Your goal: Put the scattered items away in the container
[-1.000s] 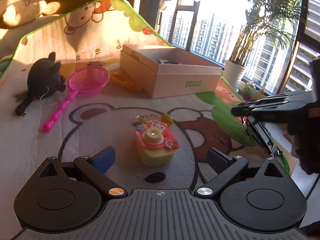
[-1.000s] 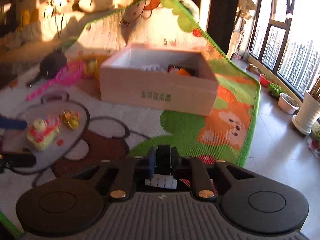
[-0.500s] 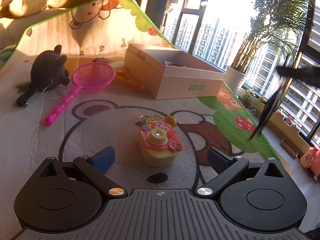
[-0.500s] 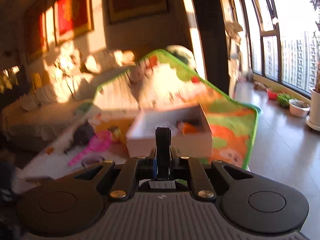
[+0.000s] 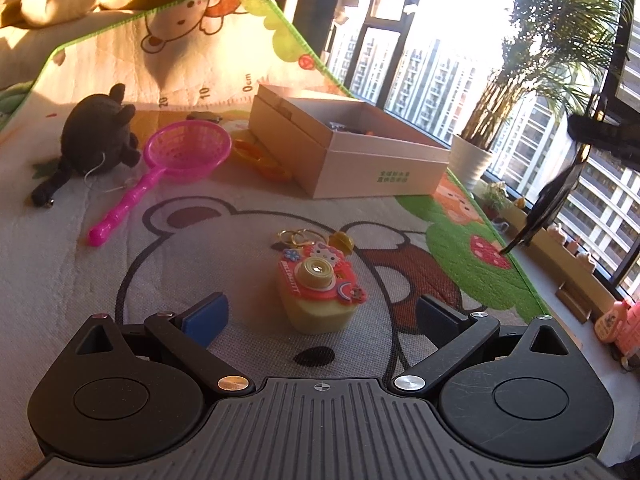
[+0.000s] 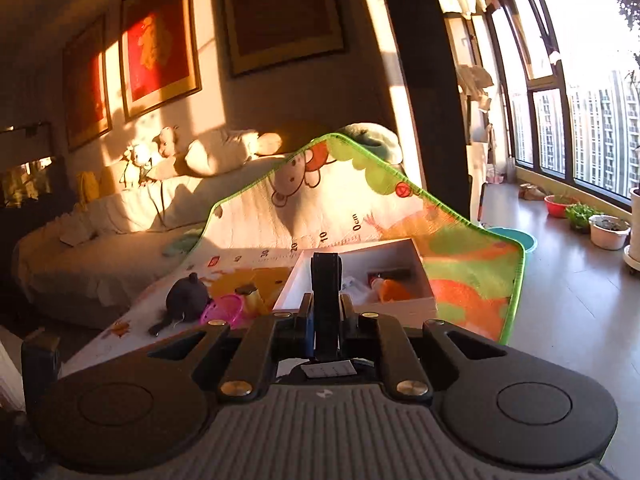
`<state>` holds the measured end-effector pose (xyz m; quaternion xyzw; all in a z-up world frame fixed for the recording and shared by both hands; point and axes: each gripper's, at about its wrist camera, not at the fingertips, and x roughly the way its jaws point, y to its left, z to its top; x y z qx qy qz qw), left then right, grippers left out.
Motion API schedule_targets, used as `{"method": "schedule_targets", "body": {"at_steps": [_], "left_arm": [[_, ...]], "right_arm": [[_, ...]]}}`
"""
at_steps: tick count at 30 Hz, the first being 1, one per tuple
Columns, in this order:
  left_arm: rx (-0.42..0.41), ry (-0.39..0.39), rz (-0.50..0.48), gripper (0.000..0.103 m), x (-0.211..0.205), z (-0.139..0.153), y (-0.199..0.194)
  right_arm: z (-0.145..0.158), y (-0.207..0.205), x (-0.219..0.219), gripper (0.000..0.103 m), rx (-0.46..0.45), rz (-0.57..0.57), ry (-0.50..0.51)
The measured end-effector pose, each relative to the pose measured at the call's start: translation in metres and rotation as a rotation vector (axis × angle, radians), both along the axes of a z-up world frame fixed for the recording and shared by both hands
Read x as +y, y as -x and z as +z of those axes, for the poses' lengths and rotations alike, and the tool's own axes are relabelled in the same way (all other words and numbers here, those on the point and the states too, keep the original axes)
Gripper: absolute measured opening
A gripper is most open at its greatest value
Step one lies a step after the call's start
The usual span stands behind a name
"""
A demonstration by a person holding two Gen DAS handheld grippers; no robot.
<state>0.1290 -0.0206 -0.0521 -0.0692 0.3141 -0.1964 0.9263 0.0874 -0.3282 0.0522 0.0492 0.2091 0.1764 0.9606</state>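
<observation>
A yellow toy camera (image 5: 318, 294) with key rings lies on the play mat between the blue pads of my open left gripper (image 5: 320, 314). A cardboard box (image 5: 352, 148) stands beyond it; it also shows in the right wrist view (image 6: 400, 304) with several items inside. My right gripper (image 6: 326, 312) is shut on a flat black object (image 6: 326, 296) and is held high above the mat, in front of the box. In the left wrist view that gripper (image 5: 600, 132) shows at upper right with the black object (image 5: 548, 208) hanging from it.
A pink scoop net (image 5: 168, 168), a dark plush toy (image 5: 92, 140) and an orange item (image 5: 260, 158) lie on the mat (image 5: 120, 260) left of the box. A sofa (image 6: 100, 240) stands behind. Potted plants (image 5: 472, 160) line the window.
My right gripper has risen from low over the mat to high above it, carrying the black object. The left gripper has edged slightly closer to the toy camera.
</observation>
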Motion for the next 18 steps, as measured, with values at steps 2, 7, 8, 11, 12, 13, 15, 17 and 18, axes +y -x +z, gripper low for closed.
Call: {"method": "schedule_targets", "body": {"at_steps": [2, 7, 8, 11, 12, 13, 15, 17, 18], "left_arm": [[-0.001, 0.001, 0.0, 0.102, 0.001, 0.0, 0.0], [0.004, 0.01, 0.003, 0.103, 0.002, 0.0, -0.001], [0.003, 0.007, 0.002, 0.103, 0.001, 0.0, -0.001], [0.0, 0.009, 0.005, 0.103, 0.002, 0.0, 0.0], [0.0, 0.014, 0.008, 0.103, 0.003, 0.0, 0.0], [0.001, 0.017, 0.01, 0.103, 0.004, -0.001, 0.0], [0.004, 0.02, 0.011, 0.103, 0.004, 0.0, -0.001], [0.004, 0.016, 0.011, 0.103, 0.003, 0.0, -0.001], [0.002, 0.014, 0.011, 0.103, 0.003, 0.0, 0.0]], "right_arm": [[-0.019, -0.012, 0.003, 0.01, 0.09, -0.042, 0.03], [0.015, 0.012, -0.009, 0.01, -0.028, 0.023, -0.108], [0.012, 0.012, -0.005, 0.01, -0.032, 0.025, -0.072], [-0.018, -0.008, 0.003, 0.011, 0.108, -0.032, 0.008], [-0.018, -0.007, 0.001, 0.01, 0.111, -0.035, -0.008], [-0.011, -0.002, -0.001, 0.01, 0.093, -0.018, -0.038], [0.01, 0.013, -0.003, 0.01, 0.006, 0.017, -0.067], [0.022, 0.024, 0.001, 0.01, -0.069, 0.032, -0.037], [0.018, 0.023, 0.002, 0.01, -0.067, 0.038, -0.031]]}}
